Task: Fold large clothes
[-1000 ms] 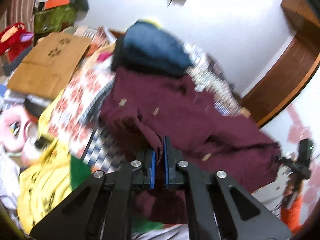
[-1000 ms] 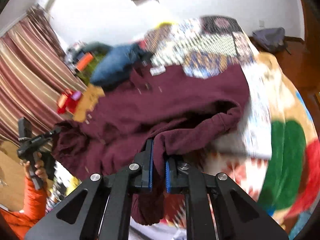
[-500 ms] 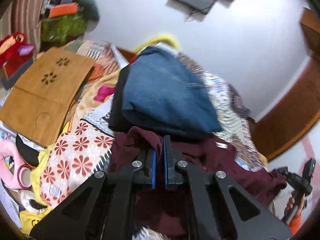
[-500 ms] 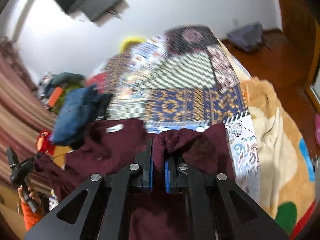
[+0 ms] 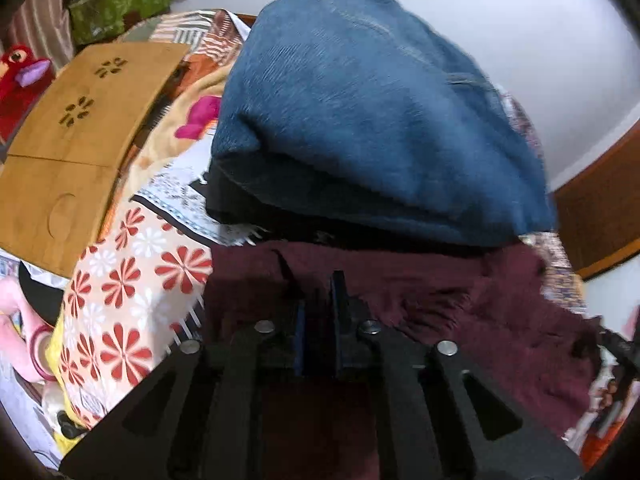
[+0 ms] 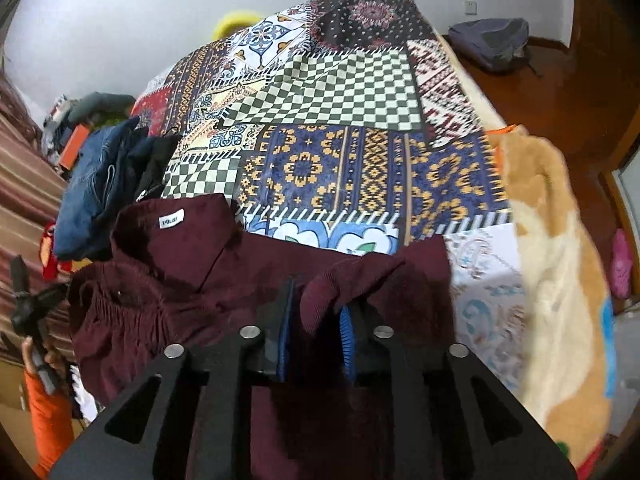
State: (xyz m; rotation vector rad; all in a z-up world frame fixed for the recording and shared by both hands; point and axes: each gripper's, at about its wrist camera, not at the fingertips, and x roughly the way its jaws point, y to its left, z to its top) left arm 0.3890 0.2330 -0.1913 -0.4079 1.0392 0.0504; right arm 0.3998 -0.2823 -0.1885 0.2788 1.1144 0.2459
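Both grippers have just been opening beside the folded blue denim pile (image 5: 372,120) on the patchwork bed (image 6: 352,92). The left gripper (image 5: 318,300) stands slightly parted above the maroon corduroy shirt (image 6: 192,276), pinching nothing; the right gripper (image 6: 316,312) is spread, a loose shirt fold between its pads. I'd lift both clear straight up, so the fold stays flat.

Soft indoor light, motion blur, fisheye distortion

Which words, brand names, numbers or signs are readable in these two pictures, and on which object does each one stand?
White neck label inside the collar of the maroon garment: short dark print, too small and blurred to read.
Patchwork bedspread: only patterns, no text.
Wooden lap desk: flower-shaped cut-outs, no text.
Nothing else carries readable words or numbers.
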